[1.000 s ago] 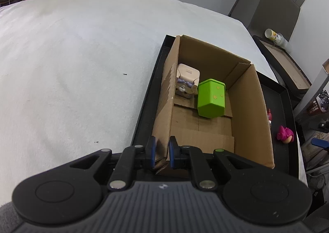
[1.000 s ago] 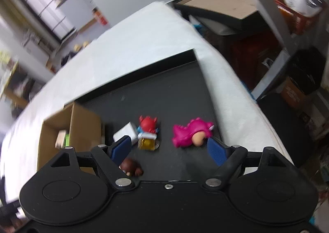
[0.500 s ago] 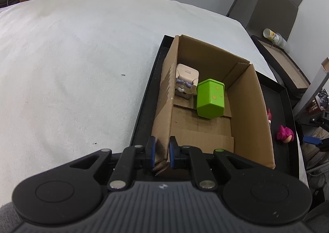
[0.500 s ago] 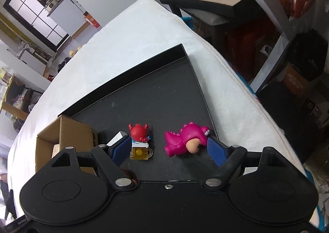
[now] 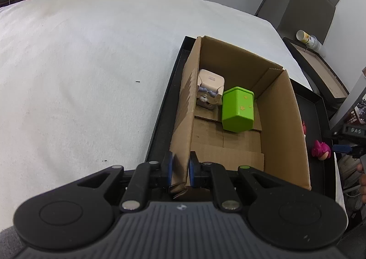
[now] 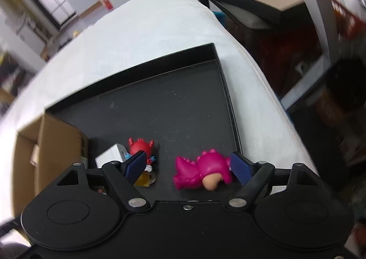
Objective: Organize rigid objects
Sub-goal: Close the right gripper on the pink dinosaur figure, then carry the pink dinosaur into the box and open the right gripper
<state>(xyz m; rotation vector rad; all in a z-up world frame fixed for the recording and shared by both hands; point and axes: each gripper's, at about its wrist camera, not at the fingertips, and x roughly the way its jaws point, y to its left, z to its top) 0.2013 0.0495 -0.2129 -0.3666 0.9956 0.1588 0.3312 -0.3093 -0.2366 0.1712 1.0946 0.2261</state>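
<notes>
Magenta dinosaur figure [image 6: 202, 172], near black tray's [image 6: 225, 80] right edge: rigid, light, probably slick plastic; grasp across body. Right gripper [image 6: 189, 167] open astride it; left gripper [image 5: 179, 168] clamps cardboard box [image 5: 295, 121] wall.

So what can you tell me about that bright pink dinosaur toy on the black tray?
The pink dinosaur toy looks like glossy moulded plastic, magenta, with a row of small spikes along its back, a tail and a rounded peach-coloured part at the front. It lies tipped over on the black tray, near the tray's right rim. The right gripper has its blue fingers open on either side of it, not yet gripping.
</notes>
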